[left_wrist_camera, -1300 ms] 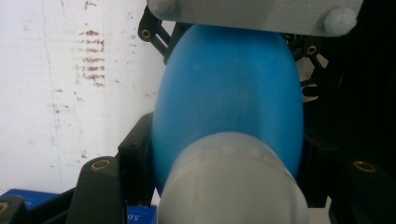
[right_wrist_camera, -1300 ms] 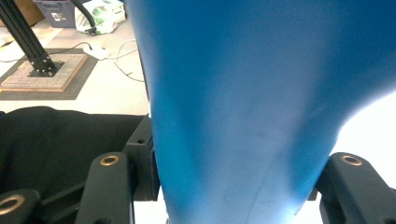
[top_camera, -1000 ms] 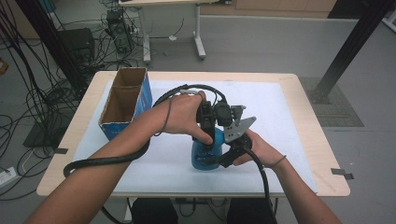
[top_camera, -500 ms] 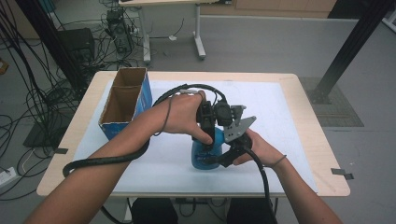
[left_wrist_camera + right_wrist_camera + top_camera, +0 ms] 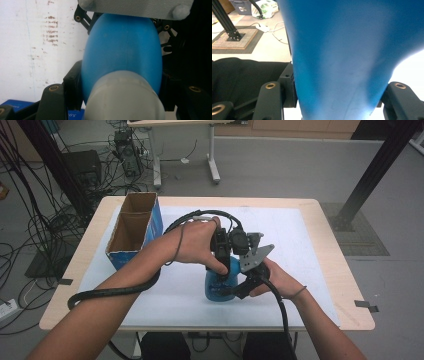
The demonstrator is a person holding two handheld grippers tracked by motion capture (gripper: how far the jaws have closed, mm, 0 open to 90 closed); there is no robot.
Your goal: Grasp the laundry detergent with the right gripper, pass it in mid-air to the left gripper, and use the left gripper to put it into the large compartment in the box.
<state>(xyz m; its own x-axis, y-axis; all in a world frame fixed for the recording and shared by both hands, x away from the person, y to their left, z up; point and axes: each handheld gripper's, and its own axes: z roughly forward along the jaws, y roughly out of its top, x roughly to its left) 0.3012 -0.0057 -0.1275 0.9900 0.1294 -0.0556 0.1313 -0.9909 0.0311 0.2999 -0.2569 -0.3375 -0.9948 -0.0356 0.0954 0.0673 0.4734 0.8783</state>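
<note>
Even indoor light, blurred close-ups

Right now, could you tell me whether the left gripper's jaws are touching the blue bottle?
Touching. In the left gripper view, the left gripper has both black jaws pressed against the sides of the blue bottle, with no gap showing on either side.

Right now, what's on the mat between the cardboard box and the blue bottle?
Nothing on the mat; in the high view the left forearm crosses above the stretch between cardboard box and blue bottle.
</note>
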